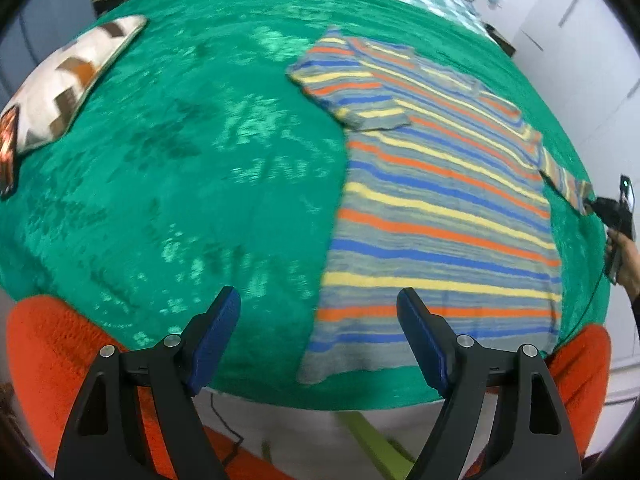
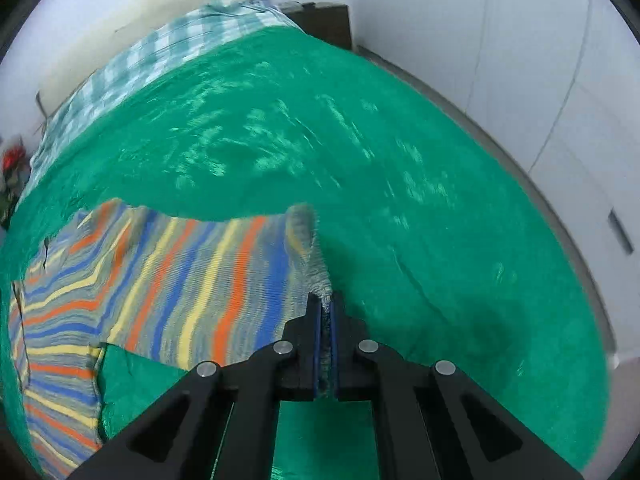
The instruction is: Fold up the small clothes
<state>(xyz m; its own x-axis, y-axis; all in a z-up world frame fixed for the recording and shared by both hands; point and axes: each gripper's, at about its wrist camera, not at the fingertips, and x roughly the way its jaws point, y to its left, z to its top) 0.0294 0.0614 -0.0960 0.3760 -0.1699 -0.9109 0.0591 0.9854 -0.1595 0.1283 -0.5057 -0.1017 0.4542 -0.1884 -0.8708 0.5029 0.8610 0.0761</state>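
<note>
My left gripper [image 1: 318, 320] hangs with its 2 blue-padded fingers spread wide, nothing between them. My right gripper [image 2: 326, 308] has its 2 fingers pressed together, pinching cloth, and my right hand [image 1: 624, 256] grips its handle.

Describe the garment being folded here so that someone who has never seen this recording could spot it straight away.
Start at the green blanket covering the bed. On its right half lies a short-sleeved striped shirt, spread flat, its far sleeve pinched in the right tool. It is the only item banded in orange, yellow and blue on grey; the cushion at the left is white with brown zigzags.
</note>
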